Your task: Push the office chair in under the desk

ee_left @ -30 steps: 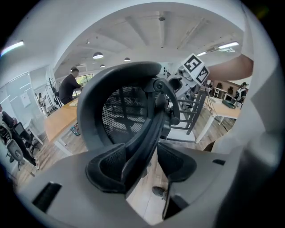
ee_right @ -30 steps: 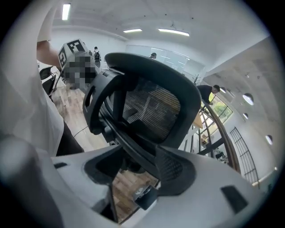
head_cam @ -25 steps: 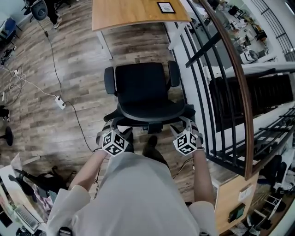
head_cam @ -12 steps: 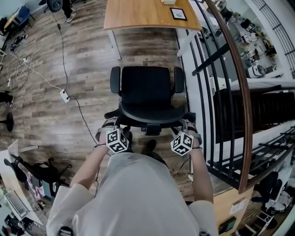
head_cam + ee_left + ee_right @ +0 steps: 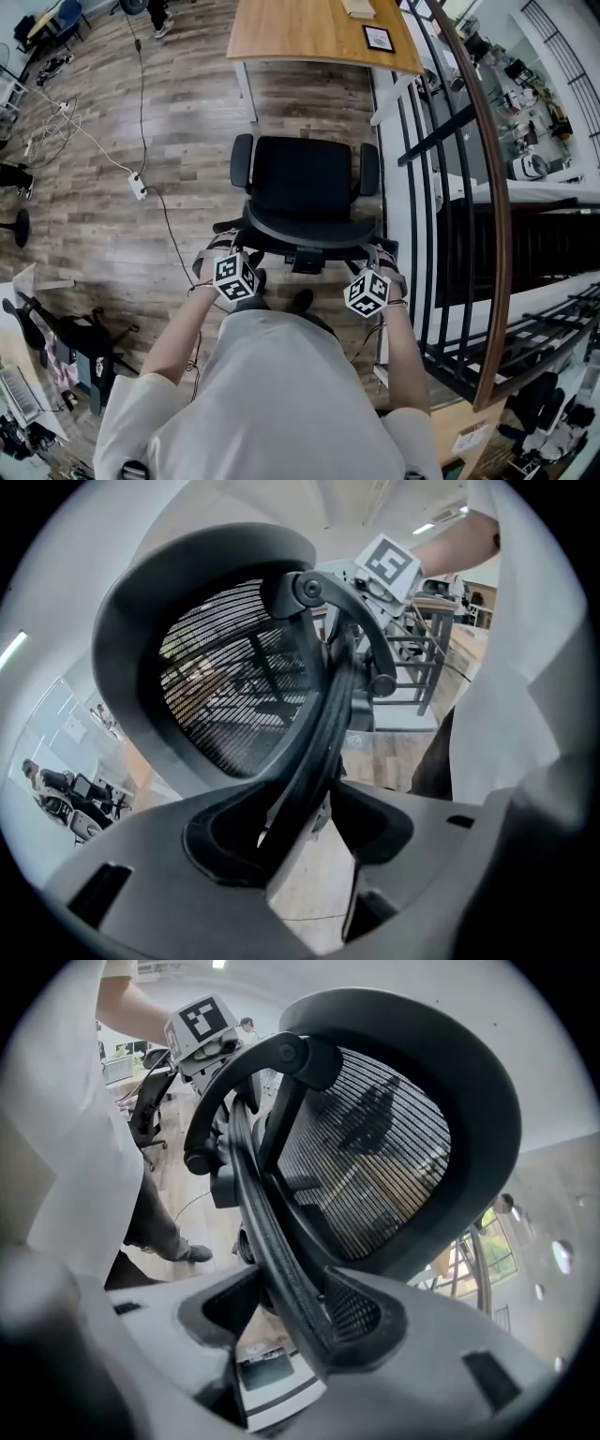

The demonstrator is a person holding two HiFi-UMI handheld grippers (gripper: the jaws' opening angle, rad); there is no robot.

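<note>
A black office chair stands on the wood floor, its seat facing the wooden desk and a stretch of floor short of it. I stand behind its mesh backrest. My left gripper is at the backrest's left edge. Its jaws have just been opening, with the black frame rim between them, against one pad and apart from the other. My right gripper is at the right edge, open, the rim lying against one pad.
A black railing with a wooden handrail runs close along the chair's right side. A power strip with its cable lies on the floor to the left. A white desk leg stands ahead, and a small framed picture sits on the desk.
The head view has shifted, showing more of the desk. Both grippers stay at the backrest's edges and have rolled a little. The gap between chair and desk looks much the same.
</note>
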